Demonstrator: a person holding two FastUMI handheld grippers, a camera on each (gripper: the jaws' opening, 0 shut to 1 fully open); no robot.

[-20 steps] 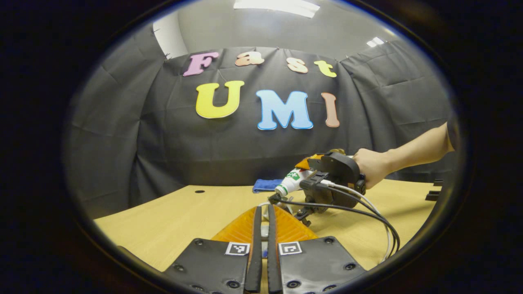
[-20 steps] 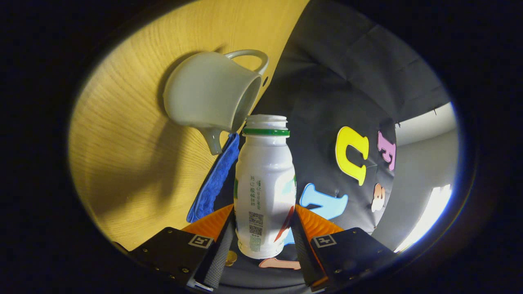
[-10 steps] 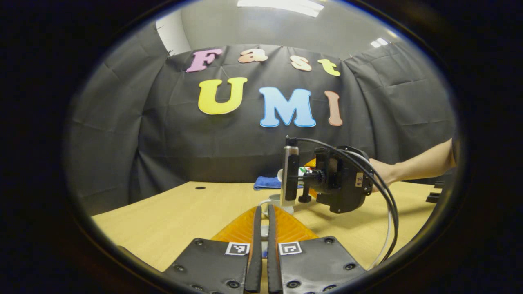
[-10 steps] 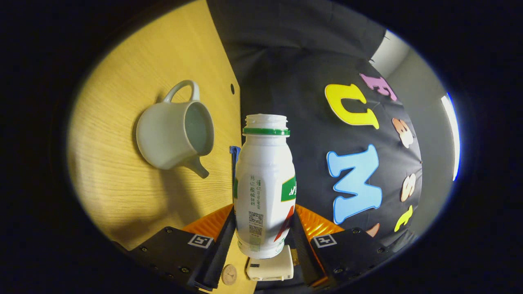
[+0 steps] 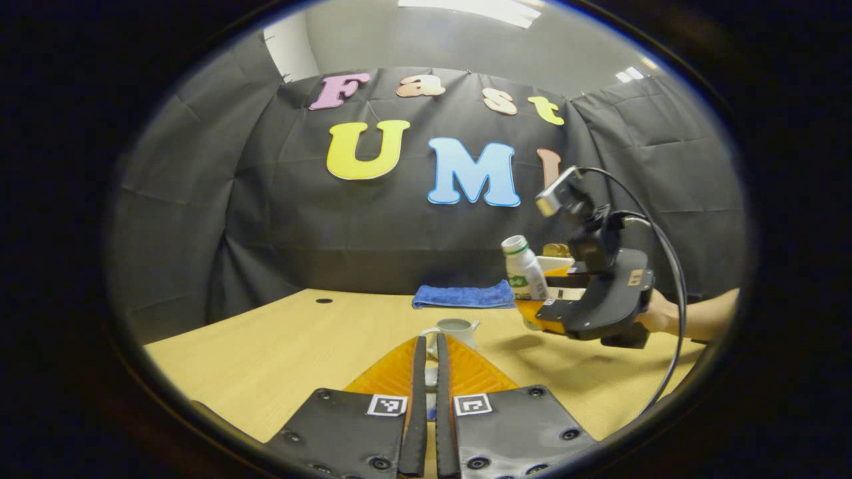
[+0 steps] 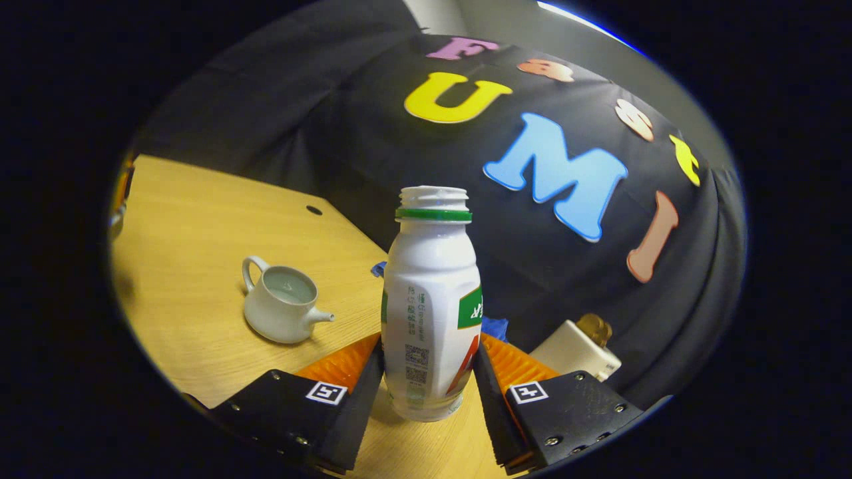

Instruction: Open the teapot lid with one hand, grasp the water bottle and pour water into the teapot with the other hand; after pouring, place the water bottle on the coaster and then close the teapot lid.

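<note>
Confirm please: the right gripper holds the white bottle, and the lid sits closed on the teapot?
Not quite. The right gripper does hold the white bottle, but the teapot has no lid on it: the right gripper view shows its open mouth.

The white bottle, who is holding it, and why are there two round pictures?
No robot here: a person carries a two-fingered grabbing tool in each hand, and a small camera rides on each tool.

The right gripper view looks along the right tool. Its two fingers squeeze the white bottle, which is upright with no cap.

The left gripper view looks along the left tool, whose fingers are nearly together. Farther off in that view you see the other tool and the person's hand holding it.

On the wooden table stands a white teapot, its lid off, with water inside. A blue cloth lies at the back.
</note>
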